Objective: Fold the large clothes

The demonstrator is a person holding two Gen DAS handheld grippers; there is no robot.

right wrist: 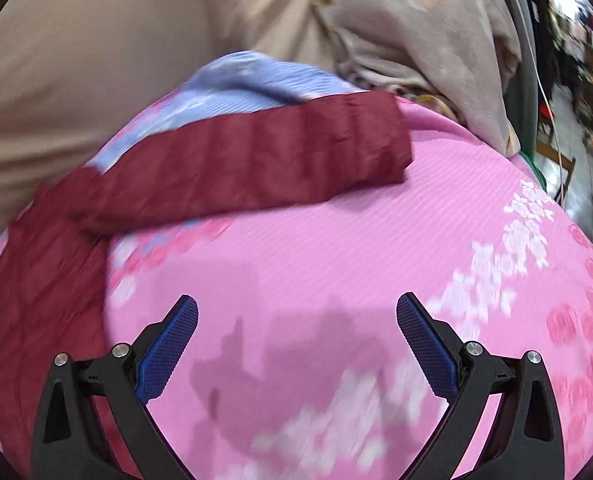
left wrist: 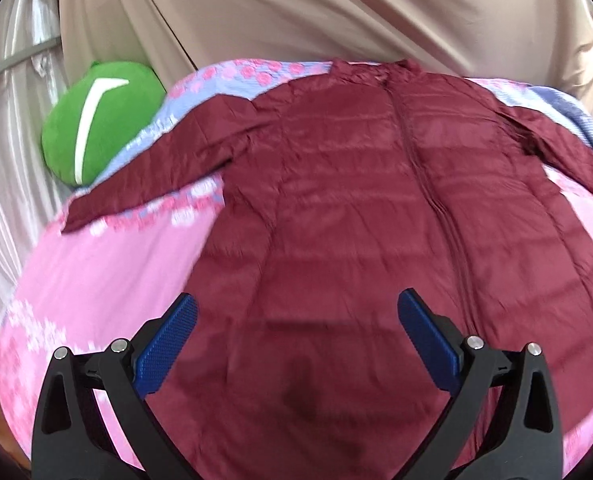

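A maroon quilted jacket (left wrist: pixel 356 208) lies spread flat, front up and zipped, on a pink flowered bedspread (left wrist: pixel 108 264). Its collar points away from me and both sleeves are stretched out to the sides. My left gripper (left wrist: pixel 296 304) hovers open over the jacket's lower hem, nothing between its blue pads (left wrist: pixel 168 344). In the right wrist view one sleeve (right wrist: pixel 256 160) runs across the bedspread (right wrist: pixel 356 240), its cuff at the upper right. My right gripper (right wrist: pixel 296 304) is open above bare bedspread, below that sleeve, holding nothing.
A green round cushion (left wrist: pixel 96 120) sits at the bed's far left corner. A beige curtain (left wrist: pixel 296 12) hangs behind the bed. Grey-beige cloth (right wrist: pixel 416 40) is piled at the bed's far right, with cluttered floor (right wrist: pixel 568 60) beyond.
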